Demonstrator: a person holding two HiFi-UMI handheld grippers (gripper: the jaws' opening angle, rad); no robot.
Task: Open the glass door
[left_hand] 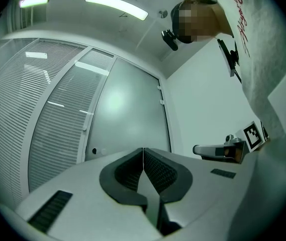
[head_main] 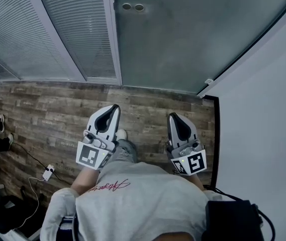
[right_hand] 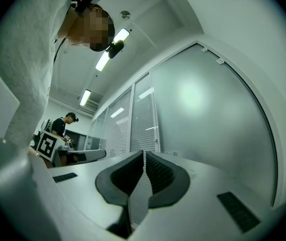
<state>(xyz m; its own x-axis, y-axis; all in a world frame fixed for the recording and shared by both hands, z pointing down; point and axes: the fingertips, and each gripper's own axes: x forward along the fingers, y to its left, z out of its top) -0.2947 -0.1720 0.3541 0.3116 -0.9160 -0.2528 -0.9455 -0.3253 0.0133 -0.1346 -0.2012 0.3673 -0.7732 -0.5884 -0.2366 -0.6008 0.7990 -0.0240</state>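
The left hand-held gripper point(head_main: 113, 108) and the right hand-held gripper point(head_main: 175, 117) are both clenched, jaws pressed together on nothing, side by side in front of the person's grey shirt point(head_main: 143, 200). They point over the wood floor point(head_main: 57, 109) toward the frosted glass door point(head_main: 183, 34), not touching it. The glass door stands between blinded panels point(head_main: 77, 29) on the left and a white wall point(head_main: 263, 109) on the right, with two round discs point(head_main: 132, 6) near its left edge.
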